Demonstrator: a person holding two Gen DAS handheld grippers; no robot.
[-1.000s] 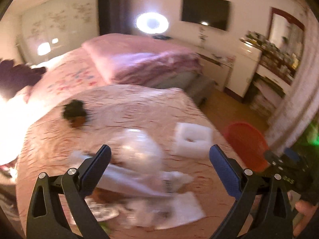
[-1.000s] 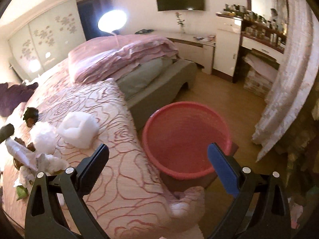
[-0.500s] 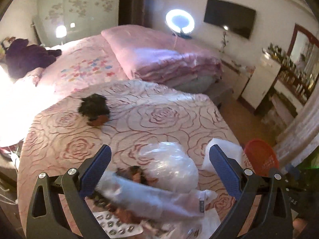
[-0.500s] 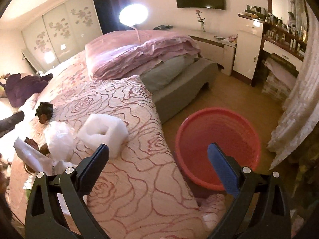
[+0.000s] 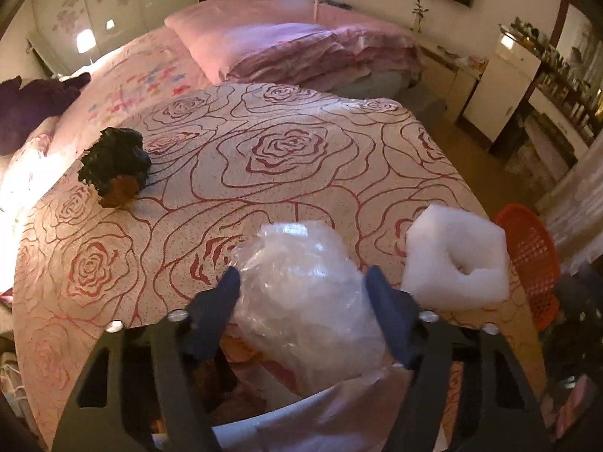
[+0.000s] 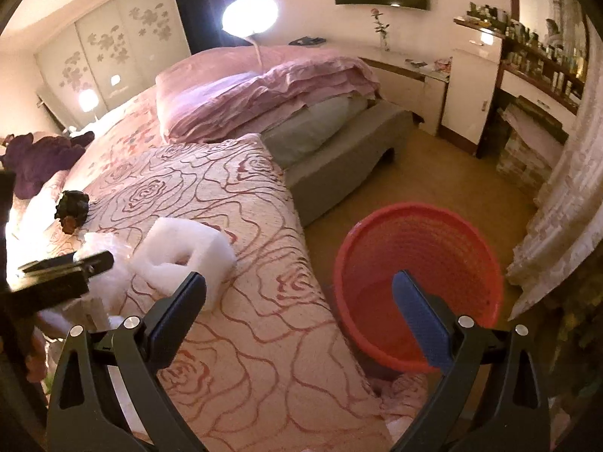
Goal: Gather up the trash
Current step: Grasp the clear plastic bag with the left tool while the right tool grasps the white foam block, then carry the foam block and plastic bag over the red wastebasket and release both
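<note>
My left gripper (image 5: 303, 282) has closed its blue fingers on a crumpled clear plastic bag (image 5: 301, 282) on the rose-patterned bedspread (image 5: 264, 158). A white foam block (image 5: 456, 263) with a hollow lies just right of it; it also shows in the right wrist view (image 6: 184, 252). A dark crumpled wrapper (image 5: 113, 165) lies at the far left. More plastic and paper trash (image 5: 331, 410) lies under the gripper. My right gripper (image 6: 299, 301) is open and empty, above the bed's edge, next to the red basin (image 6: 418, 286) on the floor.
A folded pink duvet (image 6: 264, 90) lies at the back of the bed. A purple garment (image 6: 34, 158) lies at the far left. A white cabinet and shelves (image 6: 471, 90) stand at the right wall. A lace curtain (image 6: 565, 203) hangs beside the basin.
My left gripper moved forward and down over the clear plastic bag and closed on it. My right gripper swung left, so the basin now sits further right.
</note>
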